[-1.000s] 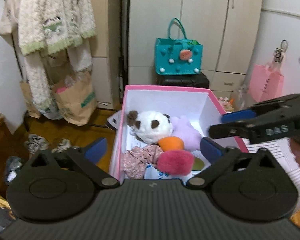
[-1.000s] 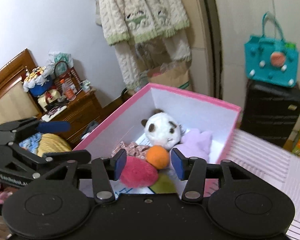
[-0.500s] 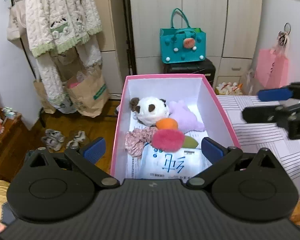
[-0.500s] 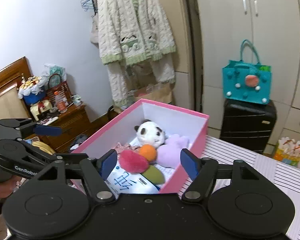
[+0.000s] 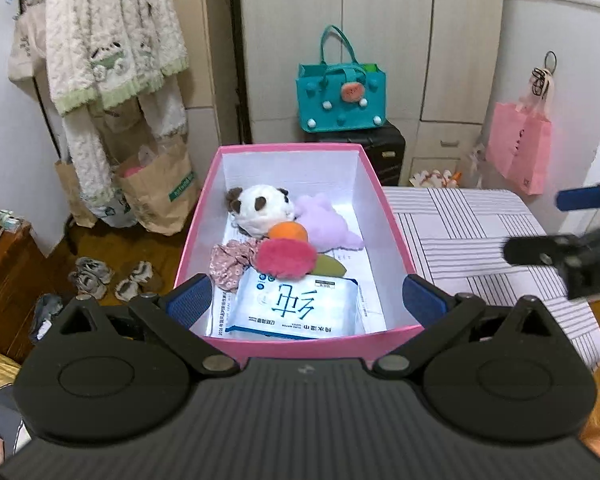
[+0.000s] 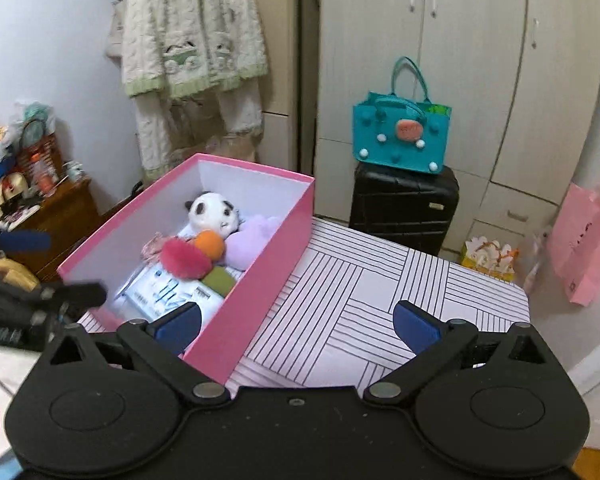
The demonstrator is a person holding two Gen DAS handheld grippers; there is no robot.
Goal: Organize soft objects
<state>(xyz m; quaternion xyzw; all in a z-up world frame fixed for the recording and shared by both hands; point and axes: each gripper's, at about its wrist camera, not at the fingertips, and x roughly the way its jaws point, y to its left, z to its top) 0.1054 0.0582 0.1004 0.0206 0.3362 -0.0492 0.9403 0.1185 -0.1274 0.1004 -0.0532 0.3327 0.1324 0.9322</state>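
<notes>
left gripper (image 5: 306, 304) angled down over near end of pink box (image 5: 392, 232), jaws wide and empty, right gripper (image 6: 296, 326) tilted down over striped table (image 6: 360, 292), jaws just opened, nothing between, panda plush (image 5: 260, 208), pink pompom (image 5: 286, 258) inside box

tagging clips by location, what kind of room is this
Most likely a bedroom in a home: a tall wardrobe along the back wall, a fluffy robe hanging on a rack, and a suitcase with a teal bag on top.
</notes>
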